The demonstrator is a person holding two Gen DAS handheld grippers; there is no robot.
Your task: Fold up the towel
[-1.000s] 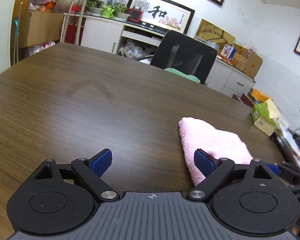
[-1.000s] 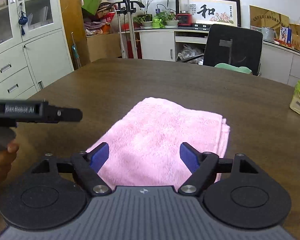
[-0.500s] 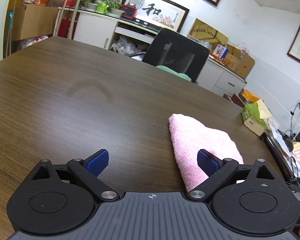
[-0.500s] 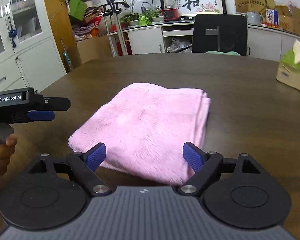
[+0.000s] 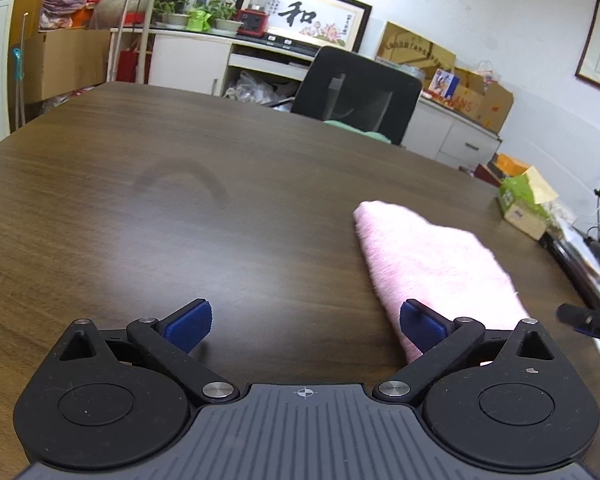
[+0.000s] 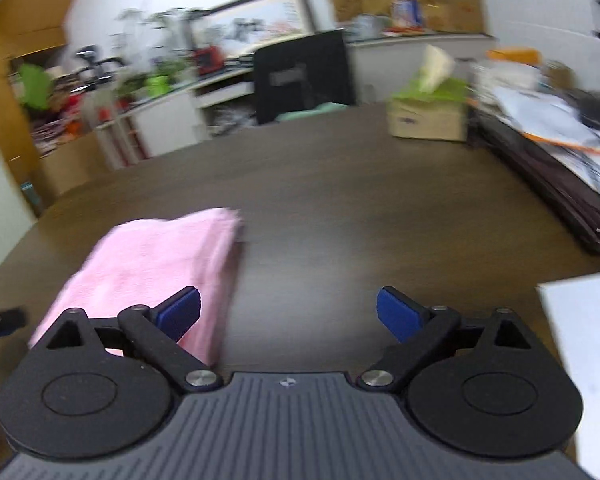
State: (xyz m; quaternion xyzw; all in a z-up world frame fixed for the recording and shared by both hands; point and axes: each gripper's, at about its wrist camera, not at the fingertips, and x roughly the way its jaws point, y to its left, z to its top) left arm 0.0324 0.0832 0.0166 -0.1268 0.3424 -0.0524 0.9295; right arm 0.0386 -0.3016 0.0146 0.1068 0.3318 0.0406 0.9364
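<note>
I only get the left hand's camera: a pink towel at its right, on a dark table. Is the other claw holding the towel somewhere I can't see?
Observer: No. In the right hand's view the right gripper has nothing between its blue pads; its jaws are opening over bare table, with the towel off to its left.
Operator: Is the towel folded on that side?
Observer: That picture is blurred, but the towel's right edge looks thick, like stacked layers.
Operator: Anything past my tissue box?
Observer: Yes, a dark slab with papers piled on it runs along the table's right side.
</note>
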